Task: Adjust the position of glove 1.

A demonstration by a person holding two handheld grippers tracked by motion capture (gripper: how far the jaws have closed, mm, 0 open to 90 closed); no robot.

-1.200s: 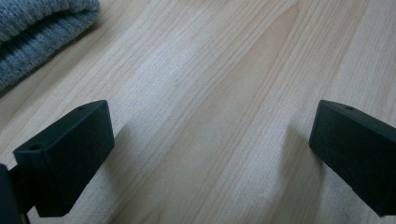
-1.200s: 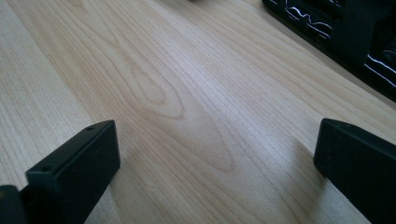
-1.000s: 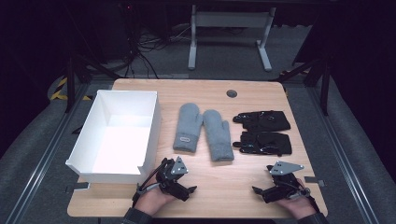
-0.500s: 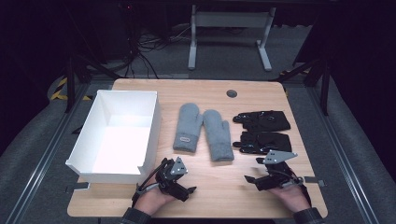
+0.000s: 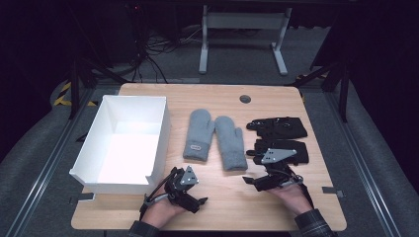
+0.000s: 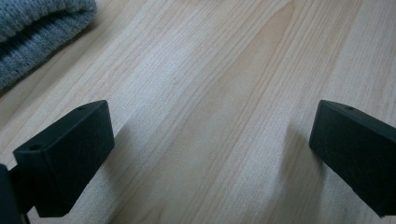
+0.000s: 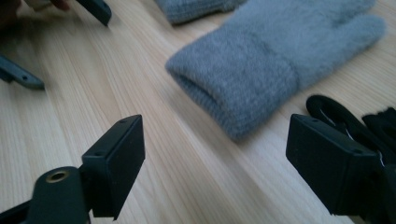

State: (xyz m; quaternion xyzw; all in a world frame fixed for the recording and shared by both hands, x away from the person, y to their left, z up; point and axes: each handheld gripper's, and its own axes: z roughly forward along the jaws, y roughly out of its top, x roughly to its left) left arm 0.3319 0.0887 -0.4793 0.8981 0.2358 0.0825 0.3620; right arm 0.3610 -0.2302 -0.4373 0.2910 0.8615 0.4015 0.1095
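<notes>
So both tools sit at the near edge of the light wood-grain worktop point(image 5: 217, 98), each in a hand. The left tool point(image 5: 190, 200) is spread wide over bare wood with nothing in it, and the right tool point(image 5: 262, 181) has just been narrowing its jaws a bit, though they're open with only worktop between them.

Just ahead of the right tool is the cuff of the nearer fuzzy grey knit mitten point(image 7: 261, 60), lying flat, not touched. Right beside that tool, on its far right side, is the nearer black glove point(image 5: 281, 150), which pokes in next to the right jaw in the right gripper view. The second grey knit mitten point(image 5: 200, 133) lies next to the first one, ahead of the left tool and a little to its right, and the second black glove point(image 5: 276, 127) sits just past the first.

Off to the left tool's left is a big white open-topped rectangular box point(image 5: 94, 143), close by.

Farther out, the worktop has a small dark round grommet point(image 5: 245, 98) near its far edge. Beyond that is grey carpet floor point(image 5: 237, 64), a tangle of black cables point(image 5: 153, 49) and a white metal table frame point(image 5: 242, 34) in a dark room.
</notes>
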